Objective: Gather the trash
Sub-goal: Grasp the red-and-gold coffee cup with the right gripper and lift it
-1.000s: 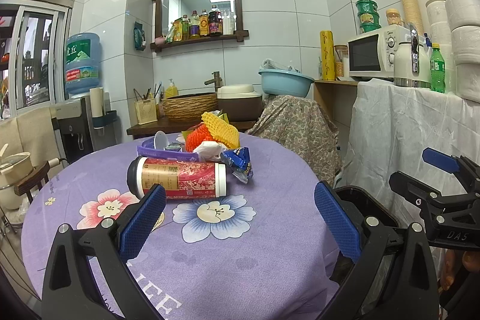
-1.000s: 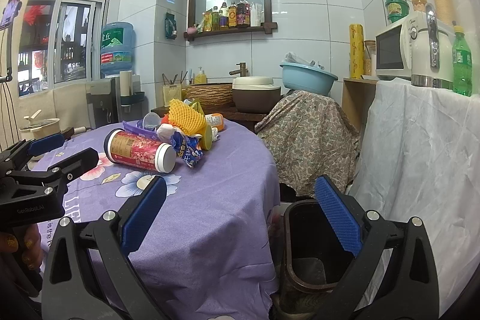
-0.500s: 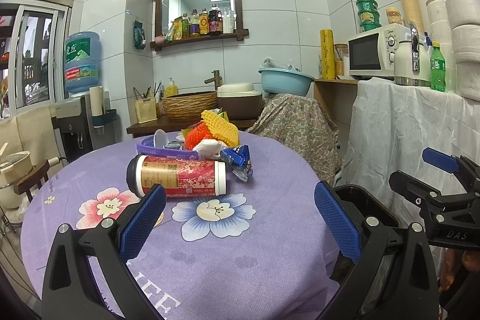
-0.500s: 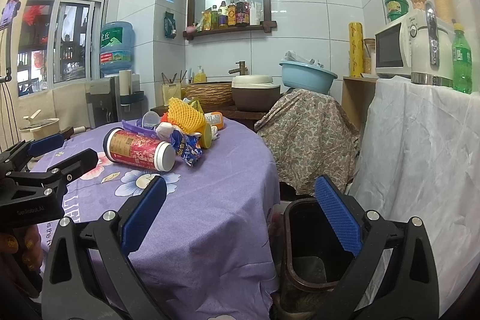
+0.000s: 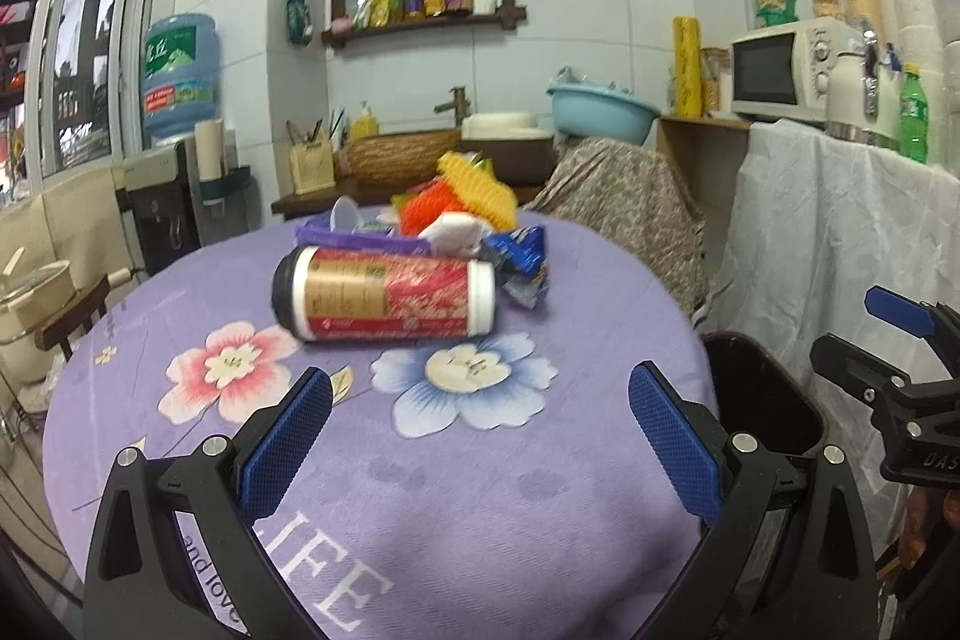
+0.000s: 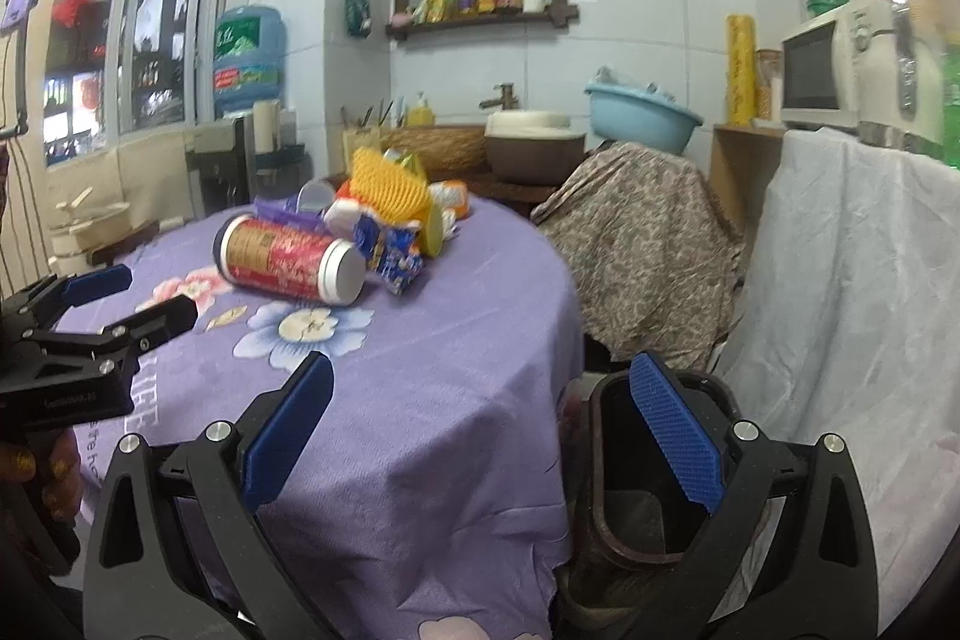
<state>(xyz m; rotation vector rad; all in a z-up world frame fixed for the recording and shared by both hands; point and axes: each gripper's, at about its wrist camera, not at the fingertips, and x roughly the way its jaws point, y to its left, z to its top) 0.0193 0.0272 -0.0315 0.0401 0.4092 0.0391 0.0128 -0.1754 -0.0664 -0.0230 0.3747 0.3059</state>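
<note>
A pile of trash lies on the round purple floral tablecloth [image 5: 480, 490]: a red-and-tan canister [image 5: 384, 293] on its side, a blue snack wrapper [image 5: 519, 250], yellow and orange foam nets [image 5: 474, 196] and a purple tray [image 5: 354, 238]. My left gripper [image 5: 480, 436] hovers open over the cloth, short of the canister, with nothing between its fingers. My right gripper [image 6: 480, 436] is open too, at the table's right edge above a dark trash bin [image 6: 636, 490]. The canister [image 6: 288, 259] and wrapper [image 6: 393, 253] also show in the right wrist view.
The bin [image 5: 756, 400] stands on the floor beside the table's right edge, next to a white-draped counter [image 5: 840, 232] with a microwave [image 5: 780, 76]. A floral-covered object [image 6: 642, 232] and a sink counter [image 5: 420, 154] lie behind the table. A chair [image 5: 72, 316] sits left.
Both grippers have moved forward toward the pile, so the canister looks larger and nearer. Both stay open.
</note>
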